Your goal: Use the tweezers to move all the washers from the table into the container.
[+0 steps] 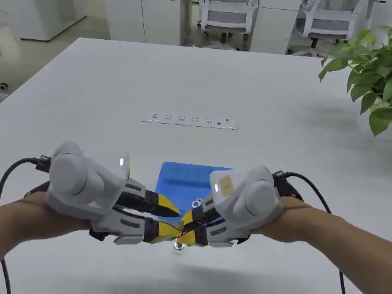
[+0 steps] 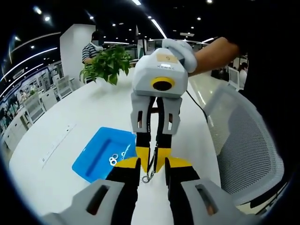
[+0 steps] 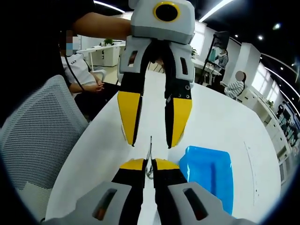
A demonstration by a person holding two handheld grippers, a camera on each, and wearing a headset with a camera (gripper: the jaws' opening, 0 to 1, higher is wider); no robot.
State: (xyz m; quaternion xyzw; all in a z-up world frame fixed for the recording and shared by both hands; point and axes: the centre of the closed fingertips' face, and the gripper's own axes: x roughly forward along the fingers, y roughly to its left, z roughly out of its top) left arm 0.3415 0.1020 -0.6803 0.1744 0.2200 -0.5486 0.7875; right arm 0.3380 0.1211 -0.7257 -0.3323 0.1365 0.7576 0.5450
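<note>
container: blue, shallow, open, near centre | washers: small silver rings inside it | tweezers: thin metal, just nearer than container

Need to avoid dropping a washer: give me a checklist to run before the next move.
1. Grip: right gripper shut on the tweezers: ok.
2. Hold: washer at the tweezers' tip, firmly pinched: cannot tell.
3. Clearance: left gripper open, jaws apart: ok.
4. Target: blue container close by and uncovered: ok.
5. More to pick up from the table: cannot tell.
</note>
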